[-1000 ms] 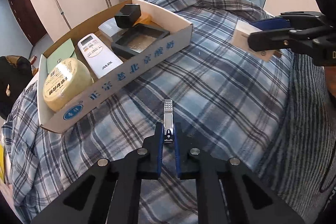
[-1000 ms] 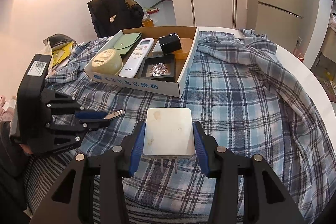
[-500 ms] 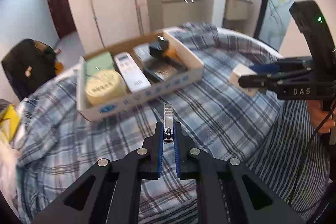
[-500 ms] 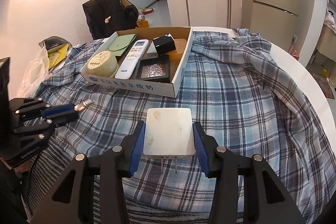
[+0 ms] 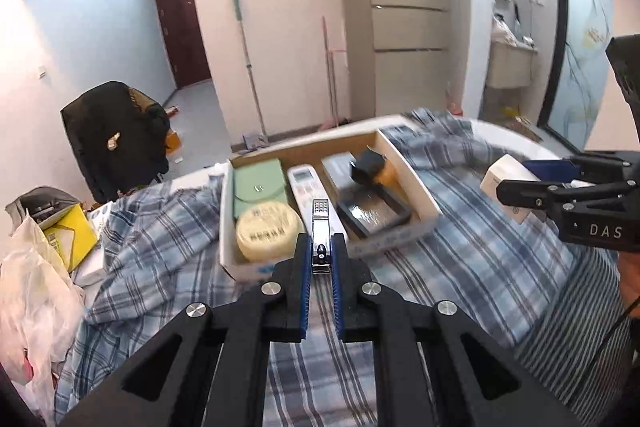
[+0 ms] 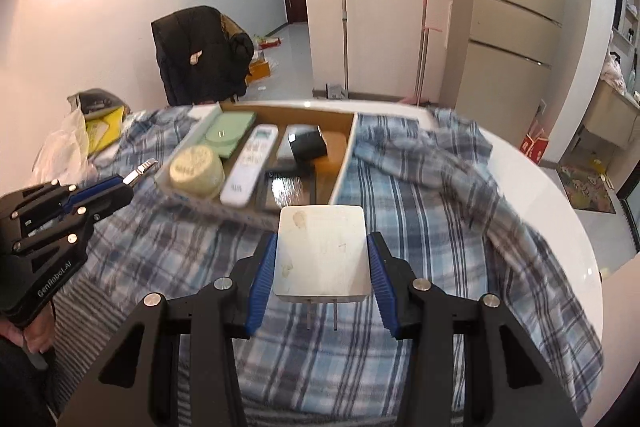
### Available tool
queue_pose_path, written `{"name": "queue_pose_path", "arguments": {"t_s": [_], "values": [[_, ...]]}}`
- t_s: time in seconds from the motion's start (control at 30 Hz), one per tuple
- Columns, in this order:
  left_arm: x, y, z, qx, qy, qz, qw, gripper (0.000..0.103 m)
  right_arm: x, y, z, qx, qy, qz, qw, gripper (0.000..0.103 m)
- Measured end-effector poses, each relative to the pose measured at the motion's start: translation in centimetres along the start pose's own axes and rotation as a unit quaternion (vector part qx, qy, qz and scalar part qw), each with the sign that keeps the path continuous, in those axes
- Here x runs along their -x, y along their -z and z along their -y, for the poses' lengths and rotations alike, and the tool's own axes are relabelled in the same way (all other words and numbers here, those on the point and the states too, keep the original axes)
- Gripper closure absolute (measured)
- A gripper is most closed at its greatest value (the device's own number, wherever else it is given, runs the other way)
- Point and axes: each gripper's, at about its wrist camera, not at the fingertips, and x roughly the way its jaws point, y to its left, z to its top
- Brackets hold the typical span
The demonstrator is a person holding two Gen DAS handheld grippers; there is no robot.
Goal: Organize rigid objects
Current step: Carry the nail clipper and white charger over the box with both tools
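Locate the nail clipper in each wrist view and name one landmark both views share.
Left wrist: nail clipper at lower centre, clamped in the left gripper.
Right wrist: nail clipper at left edge, sticking out of that gripper.
Shared landmark: the cardboard box holding the white remote.

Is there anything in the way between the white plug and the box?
Nothing visible. Only flat checked cloth lies between the white plug in the right tongs and the box, though the box looks quite full.

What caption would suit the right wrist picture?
Right hand-held gripper holds a white plug adapter above the plaid cloth, facing a cardboard box.
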Motion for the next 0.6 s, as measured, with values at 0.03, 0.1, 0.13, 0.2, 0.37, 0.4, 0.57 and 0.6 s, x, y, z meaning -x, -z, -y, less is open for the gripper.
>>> {"name": "queue_pose_path", "arguments": {"t_s": [0.03,0.1,0.13,0.2,0.37,0.4,0.57,0.6], "values": [[0.0,-0.4,-0.4,0.009,-0.003,0.0,1.0,0.093,-0.2,-0.7,-0.2,-0.002,-0.004,0.001,1.0,0.059],[-0.4,-1.2,-1.3,0.025,0.001,-0.003,0.9997,0.093,-0.7,-1.9,-0.4,-0.01,-0.006,0.002,1.0,0.059],[-0.7,-1.6,-1.7,0.032,-0.001,-0.004,0.9995,0.093,-1.0,-2.5,-0.7,-0.011,-0.006,0.002,1.0,0.059],[-1.4,-2.3,-2.6,0.047,0.007,-0.009,0.9988,0.093,-1.9,-3.6,-1.3,-0.01,-0.005,0.001,1.0,0.059],[-5.3,-3.6,-3.5,0.075,0.028,-0.032,0.9963,0.093,-4.3,-5.1,-1.7,-0.024,0.003,-0.002,1.0,0.059],[-6.0,-3.7,-3.5,0.078,0.03,-0.037,0.9958,0.093,-4.7,-5.3,-1.6,-0.028,0.005,-0.002,1.0,0.059],[-10.6,-4.3,-1.6,0.08,0.035,-0.066,0.994,0.093,-6.9,-4.9,-0.8,-0.043,0.008,-0.014,0.999,0.059],[-11.5,-4.3,-1.2,0.081,0.033,-0.073,0.9935,0.093,-7.4,-4.7,-0.6,-0.044,0.008,-0.02,0.999,0.059]]}}
